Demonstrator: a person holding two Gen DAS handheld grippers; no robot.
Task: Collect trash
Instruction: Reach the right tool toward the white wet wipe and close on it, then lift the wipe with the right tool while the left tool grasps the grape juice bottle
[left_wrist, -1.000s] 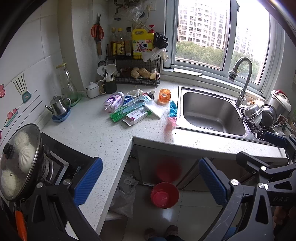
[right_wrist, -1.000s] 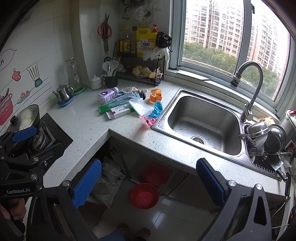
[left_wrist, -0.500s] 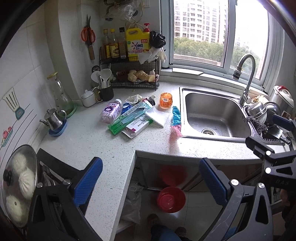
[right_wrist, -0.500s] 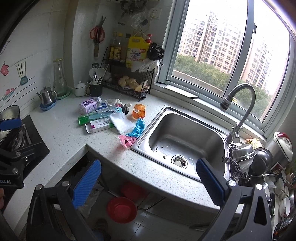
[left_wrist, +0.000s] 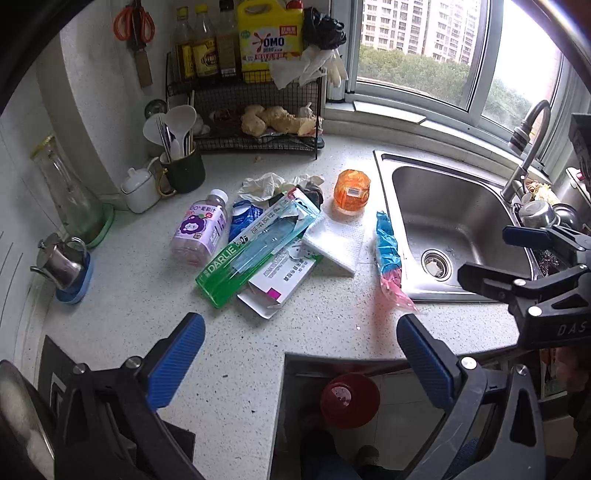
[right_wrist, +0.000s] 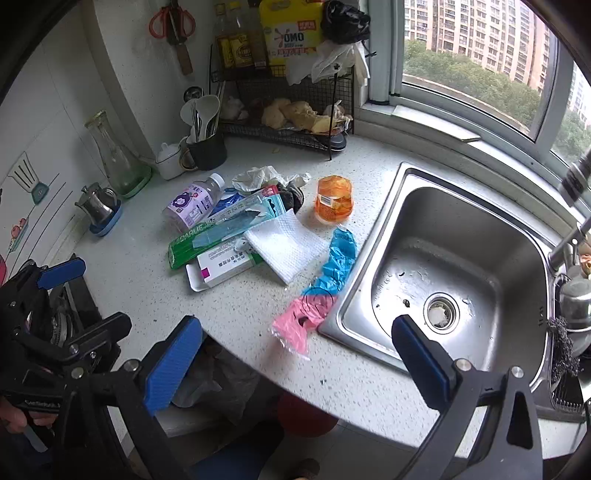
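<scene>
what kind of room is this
Most likely a home kitchen in a flat: a stainless sink with a tap is set into a speckled countertop, a wire rack holds sauce bottles and ginger, and apartment towers show through the window.

Daylit window (left_wrist: 424, 51), speckled counter (left_wrist: 129, 295), seemingly tiled floor (left_wrist: 406, 424).

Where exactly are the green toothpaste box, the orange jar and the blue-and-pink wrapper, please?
green toothpaste box (left_wrist: 225, 275): left wrist view, on its green lettered end.
orange jar (right_wrist: 333, 199): right wrist view, on its side by the label.
blue-and-pink wrapper (right_wrist: 338, 258): right wrist view, on its blue part.
</scene>
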